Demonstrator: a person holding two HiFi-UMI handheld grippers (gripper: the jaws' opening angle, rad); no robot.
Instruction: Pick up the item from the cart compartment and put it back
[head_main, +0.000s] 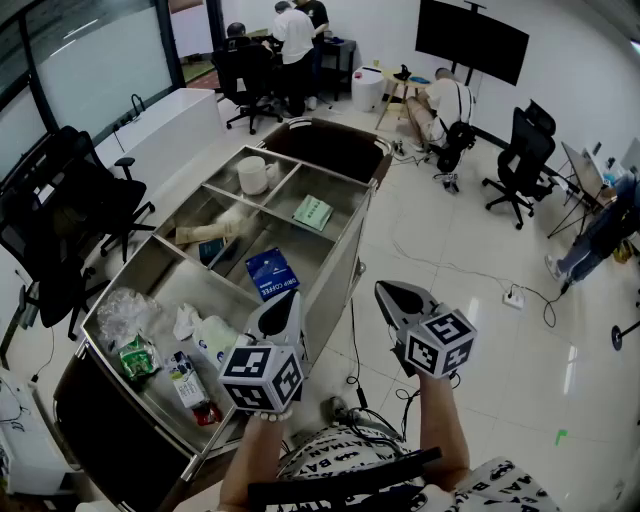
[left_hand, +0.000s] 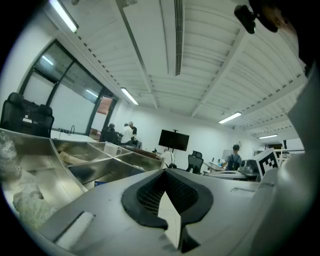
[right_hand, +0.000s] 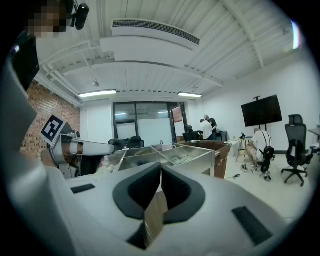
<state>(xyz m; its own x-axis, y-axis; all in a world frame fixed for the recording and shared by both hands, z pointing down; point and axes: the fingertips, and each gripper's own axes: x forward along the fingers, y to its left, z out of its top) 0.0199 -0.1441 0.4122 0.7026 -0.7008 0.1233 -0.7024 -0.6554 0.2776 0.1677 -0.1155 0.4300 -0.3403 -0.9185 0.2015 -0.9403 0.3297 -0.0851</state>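
Both grippers are sitting nearest, held out roughly level in front of the person. The left gripper (head_main: 287, 305) is hovering at the near right rim of the cart (head_main: 345, 262). The right gripper (head_main: 392, 296) is hanging further right over the floor (head_main: 480, 250). Left jaws are pressing together with nothing between them, and right jaws are sitting fully together too, also empty. Neither is carrying anything, so this is looking like a ready pose ahead of the pick.

Everything is lying in its own compartment:
- Blue box (head_main: 272, 272): middle-right bay, just beyond the left gripper's tip.
- Green packet (head_main: 313, 211): one bay farther.
- White mug (head_main: 254, 174): far-left bay.
- Snack packs (head_main: 138, 357): near bay.

I can't tell which one is the target. The blue box is looking like the easiest reach for the left side. Jaws are needing to open before any approach.
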